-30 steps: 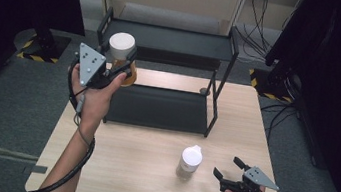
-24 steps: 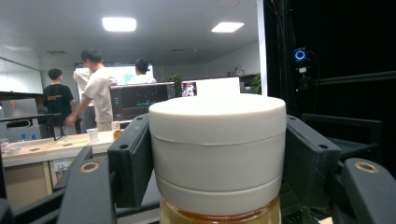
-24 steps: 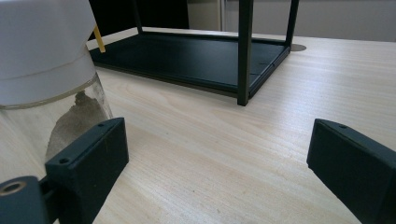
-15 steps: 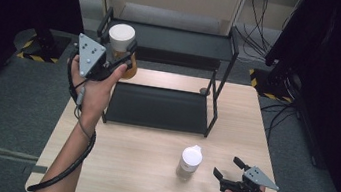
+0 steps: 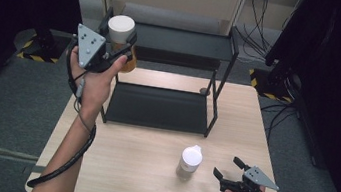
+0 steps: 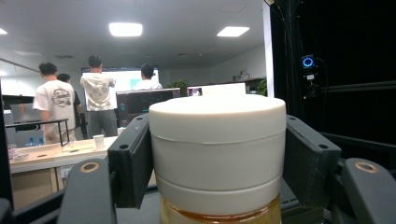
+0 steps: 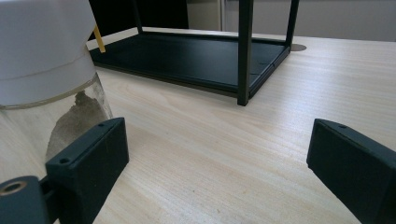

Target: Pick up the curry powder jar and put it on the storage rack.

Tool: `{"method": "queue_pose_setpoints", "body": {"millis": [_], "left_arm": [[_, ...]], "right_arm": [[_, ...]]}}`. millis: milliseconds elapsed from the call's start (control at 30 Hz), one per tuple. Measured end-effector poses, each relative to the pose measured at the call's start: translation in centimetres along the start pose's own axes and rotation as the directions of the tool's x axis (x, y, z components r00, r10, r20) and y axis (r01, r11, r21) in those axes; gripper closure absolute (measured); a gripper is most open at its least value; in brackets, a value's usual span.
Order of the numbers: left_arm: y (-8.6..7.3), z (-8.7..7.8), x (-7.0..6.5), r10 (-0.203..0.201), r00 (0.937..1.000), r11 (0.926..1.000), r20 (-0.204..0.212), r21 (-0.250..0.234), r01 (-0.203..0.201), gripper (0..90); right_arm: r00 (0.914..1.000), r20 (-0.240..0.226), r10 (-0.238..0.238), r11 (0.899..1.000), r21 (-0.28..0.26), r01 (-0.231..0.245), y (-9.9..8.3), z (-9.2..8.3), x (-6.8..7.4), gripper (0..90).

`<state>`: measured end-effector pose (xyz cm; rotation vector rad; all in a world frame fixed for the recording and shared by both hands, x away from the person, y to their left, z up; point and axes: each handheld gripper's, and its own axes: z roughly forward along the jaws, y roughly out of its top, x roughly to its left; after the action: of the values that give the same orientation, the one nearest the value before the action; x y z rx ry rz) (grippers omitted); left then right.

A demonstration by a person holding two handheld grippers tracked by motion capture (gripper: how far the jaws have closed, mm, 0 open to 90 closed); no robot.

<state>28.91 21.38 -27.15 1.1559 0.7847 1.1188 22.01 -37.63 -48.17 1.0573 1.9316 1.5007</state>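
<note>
While the left tongs (image 5: 123,49) are gripping a white-lidded jar of amber liquid (image 5: 120,38) at its lid, they are holding it upright in the air beside the rear left post of the black two-tier rack (image 5: 176,41). In the left gripper view the pads are pressing on both sides of the lid (image 6: 217,149), with the amber contents showing just below. The jar's long axis is standing vertical, and the upper shelf is lying to its right and slightly beyond it, so the coming move is probably a short carry rightward over the shelf edge before lowering.

Farther right, a second white-capped jar (image 5: 189,163) is standing upright on the table (image 5: 127,171) in front of the rack. The right tongs (image 5: 227,168) are resting on the table just to the right of it, jaws spread wide and holding nothing. In the right gripper view that jar (image 7: 44,79) is sitting off to the left, outside the left pad (image 7: 91,149), not between the jaws. The right hand is clearly the nearer one to it.
</note>
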Motion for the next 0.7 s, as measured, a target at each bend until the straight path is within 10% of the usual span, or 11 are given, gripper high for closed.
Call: {"method": "queue_pose_setpoints", "body": {"millis": [700], "left_arm": [[1.3, 1.8, 0.7, -0.007, 0.9994, 1.0, -0.033, 0.006, 0.008, 33.2]], "right_arm": [[1.0, 0.0, 0.002, 1.0, 0.0, -0.002, 0.0, 0.0, 0.0, 6.0]]}}
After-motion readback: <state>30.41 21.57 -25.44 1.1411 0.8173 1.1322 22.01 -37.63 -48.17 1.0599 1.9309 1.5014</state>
